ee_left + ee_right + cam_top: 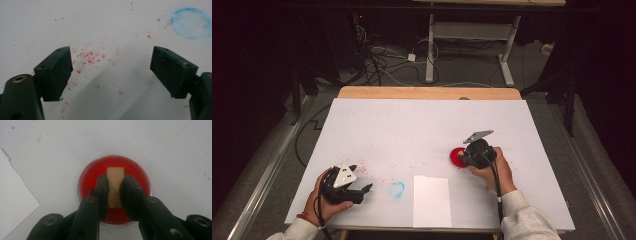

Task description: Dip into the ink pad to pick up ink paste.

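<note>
While the right gripper (115, 192) clamps a tan block (115, 185) between its jaws, the block's tip stands over a round red dish (87, 180) on the white table sheet (422, 125). Seen from above, the dish (455, 156) sits just left of that gripper (468, 159). Well left of the dish, the left gripper (368, 188) rests in the person's left hand (326, 205), jaws spread wide and holding nothing, above red specks (87, 60). A blue smudge (397, 190) and a paper sheet (431, 201) lie between it and the dish.
</note>
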`<state>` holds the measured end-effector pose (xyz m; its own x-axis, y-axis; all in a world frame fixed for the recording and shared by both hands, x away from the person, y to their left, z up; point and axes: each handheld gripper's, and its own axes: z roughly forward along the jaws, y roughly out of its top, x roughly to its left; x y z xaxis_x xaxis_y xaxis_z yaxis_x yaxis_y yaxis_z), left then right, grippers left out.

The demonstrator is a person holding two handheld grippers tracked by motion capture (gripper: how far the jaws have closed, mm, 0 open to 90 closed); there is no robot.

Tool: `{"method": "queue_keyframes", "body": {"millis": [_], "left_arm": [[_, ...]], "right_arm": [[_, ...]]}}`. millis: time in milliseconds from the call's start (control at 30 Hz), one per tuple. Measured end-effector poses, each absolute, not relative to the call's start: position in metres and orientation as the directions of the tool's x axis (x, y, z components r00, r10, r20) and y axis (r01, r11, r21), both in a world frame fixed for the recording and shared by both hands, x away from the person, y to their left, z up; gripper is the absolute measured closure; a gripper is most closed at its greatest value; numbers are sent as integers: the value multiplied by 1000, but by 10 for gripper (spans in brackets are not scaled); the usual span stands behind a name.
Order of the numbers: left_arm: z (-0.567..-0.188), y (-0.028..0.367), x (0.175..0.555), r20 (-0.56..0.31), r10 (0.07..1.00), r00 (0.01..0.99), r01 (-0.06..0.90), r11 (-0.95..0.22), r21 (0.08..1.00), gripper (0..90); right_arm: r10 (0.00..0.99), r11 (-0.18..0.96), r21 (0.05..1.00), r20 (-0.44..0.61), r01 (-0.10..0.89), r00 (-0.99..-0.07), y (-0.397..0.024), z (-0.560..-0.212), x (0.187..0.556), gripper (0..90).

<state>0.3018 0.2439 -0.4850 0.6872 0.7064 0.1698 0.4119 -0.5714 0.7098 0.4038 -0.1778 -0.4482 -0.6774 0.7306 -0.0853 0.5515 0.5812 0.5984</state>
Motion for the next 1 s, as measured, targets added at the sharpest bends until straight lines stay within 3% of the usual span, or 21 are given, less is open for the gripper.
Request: {"method": "queue_keyframes", "body": {"millis": [200,600,1000], "left_arm": [[-485,244,302,171,708,685,414,-571,709,183],[-485,244,302,170,708,686,412,-570,711,183],[-484,244,301,178,707,684,406,-572,712,182]], "right_arm": [[743,527,665,-56,530,-667,-184,-426,397,762],[733,493,763,-105,418,-673,-192,-373,374,762],[726,512,757,-128,407,-676,-188,-372,372,762]]}}
